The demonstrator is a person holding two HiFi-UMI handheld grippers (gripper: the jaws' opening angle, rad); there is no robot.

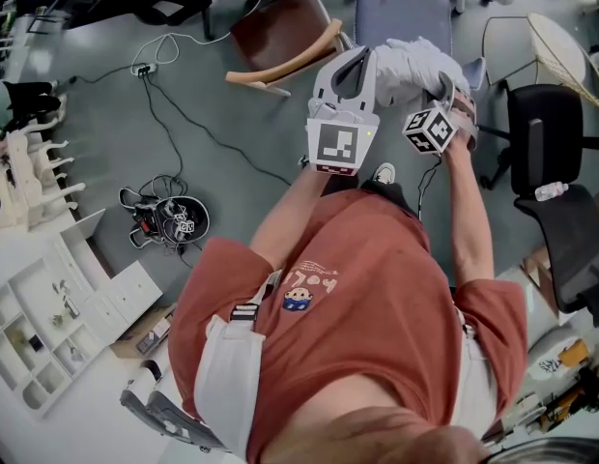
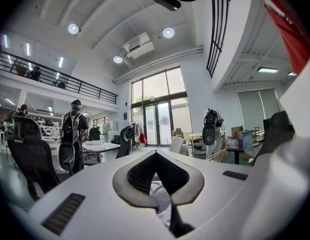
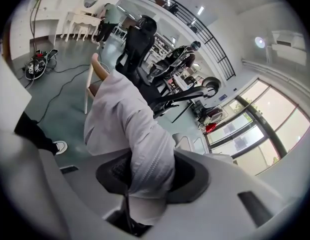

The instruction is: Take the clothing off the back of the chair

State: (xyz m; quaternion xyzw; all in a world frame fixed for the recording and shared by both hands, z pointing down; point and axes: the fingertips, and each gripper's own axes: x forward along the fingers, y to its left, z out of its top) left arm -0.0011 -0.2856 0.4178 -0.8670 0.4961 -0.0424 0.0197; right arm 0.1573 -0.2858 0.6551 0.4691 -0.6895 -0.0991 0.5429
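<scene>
A white garment (image 1: pixel 415 66) lies bunched over the back of a blue-grey chair (image 1: pixel 401 13) in the head view. My right gripper (image 1: pixel 444 90) reaches into it from the right. In the right gripper view a thick fold of the white garment (image 3: pixel 122 109) runs between the two dark pads of that gripper (image 3: pixel 147 159), which are shut on it. My left gripper (image 1: pixel 356 58) is just left of the cloth, pointing level, its tips together. In its own view the left gripper (image 2: pixel 156 156) is shut, and white fabric (image 2: pixel 160 194) shows through the gap behind the tips.
A wooden chair (image 1: pixel 280 42) stands left of the blue-grey one. A black office chair (image 1: pixel 546 129) is to the right. Cables and a dark bundle (image 1: pixel 169 220) lie on the floor at left, near white shelving (image 1: pixel 48 307). A person with a backpack (image 2: pixel 72 134) stands far off.
</scene>
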